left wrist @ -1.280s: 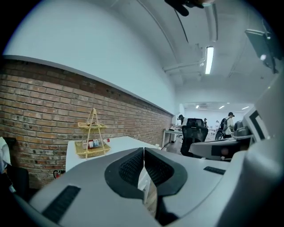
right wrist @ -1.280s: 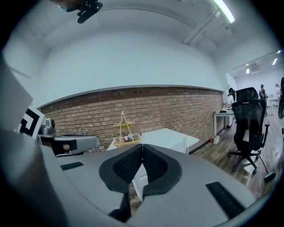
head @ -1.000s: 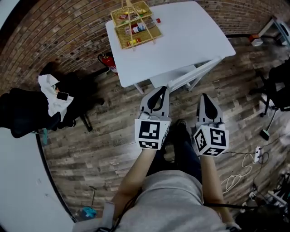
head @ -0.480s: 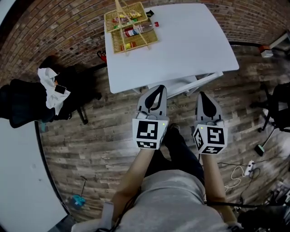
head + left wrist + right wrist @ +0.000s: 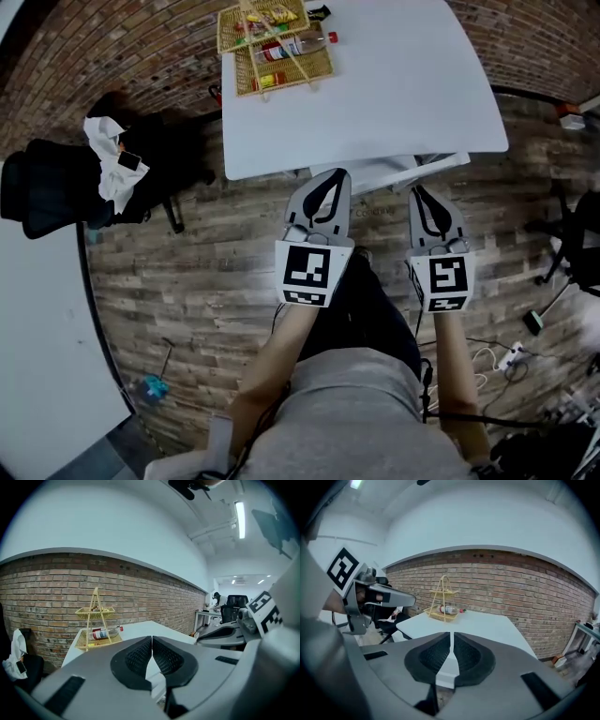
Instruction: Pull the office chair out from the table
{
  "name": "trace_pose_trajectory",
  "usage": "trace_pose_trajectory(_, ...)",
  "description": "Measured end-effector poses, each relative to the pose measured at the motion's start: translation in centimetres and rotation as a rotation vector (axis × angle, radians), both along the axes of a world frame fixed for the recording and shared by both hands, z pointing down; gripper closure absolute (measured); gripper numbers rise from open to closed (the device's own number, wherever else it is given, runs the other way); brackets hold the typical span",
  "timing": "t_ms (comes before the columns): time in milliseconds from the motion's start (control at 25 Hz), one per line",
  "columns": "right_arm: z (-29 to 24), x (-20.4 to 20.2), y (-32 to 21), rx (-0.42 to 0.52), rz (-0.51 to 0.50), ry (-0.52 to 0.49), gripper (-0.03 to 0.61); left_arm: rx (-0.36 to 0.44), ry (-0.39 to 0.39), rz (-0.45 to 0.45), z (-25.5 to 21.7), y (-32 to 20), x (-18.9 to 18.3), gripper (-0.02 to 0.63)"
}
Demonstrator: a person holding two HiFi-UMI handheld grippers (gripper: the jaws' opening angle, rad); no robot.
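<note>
The black office chair (image 5: 66, 192) stands at the left of the head view, beside a white surface (image 5: 33, 347), with a white cloth (image 5: 105, 155) and a phone lying on it. It shows at the lower left of the left gripper view as the chair (image 5: 16, 667). My left gripper (image 5: 330, 180) and right gripper (image 5: 419, 194) are held side by side at the near edge of the white table (image 5: 403, 84), well right of the chair. Both are shut with nothing between the jaws, as seen on the left gripper (image 5: 152, 641) and the right gripper (image 5: 451, 637).
A two-tier wicker basket (image 5: 272, 42) with bottles stands on the table's far left corner. A white frame bar (image 5: 394, 172) runs under the table's near edge. Another dark chair (image 5: 581, 248) and cables (image 5: 506, 356) lie at the right. A brick wall runs behind.
Both grippers have moved forward toward the table, whose near edge now lies just above their tips. The chair at the left has kept its place on the floor.
</note>
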State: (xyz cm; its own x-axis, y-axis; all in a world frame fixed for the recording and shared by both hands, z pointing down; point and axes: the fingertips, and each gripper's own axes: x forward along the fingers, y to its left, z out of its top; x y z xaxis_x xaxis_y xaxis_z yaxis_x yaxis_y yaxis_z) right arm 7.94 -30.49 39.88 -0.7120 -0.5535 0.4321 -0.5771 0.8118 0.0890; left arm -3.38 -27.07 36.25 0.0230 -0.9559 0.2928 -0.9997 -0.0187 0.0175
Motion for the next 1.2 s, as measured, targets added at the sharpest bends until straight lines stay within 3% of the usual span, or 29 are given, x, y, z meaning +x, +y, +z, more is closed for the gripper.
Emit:
trace_pose_trajectory(320,1.9,-1.5,-0.5,-0.033,-0.107,0.050,0.561,-0.024,-0.022,-0.018,0.6,-0.1,-1.8,0.598)
trace_pose_trajectory(480,2.1,-2.8,-1.0,-0.003,-0.199,0.106,0.551,-0.031,-0.024,-0.021,0.8,-0.7,-3.0,0.600)
trace_pose_trajectory(560,2.2,-3.9,-0.7,-0.007,-0.284,0.121,0.424,-0.029,-0.015,-0.022,0.9,-0.9,-3.6,0.598)
trace_pose_trajectory(680,2.7,-5.3,-0.6,-0.019,-0.385,0.151,0.413,-0.038,-0.028,-0.010,1.1,-1.0,-4.5,0.600)
trace_pose_trajectory(960,5.9,-6.1,-0.3,0.070,-0.639,0.441,0.355,-0.044,-0.016,-0.015,1.5,-1.7,-6.4,0.600)
trace_pose_trajectory(1200,10.7,-5.5,0.1,0.205,-0.856,0.819,0.316,-0.057,-0.002,-0.006,2.2,-1.8,-7.5,0.600)
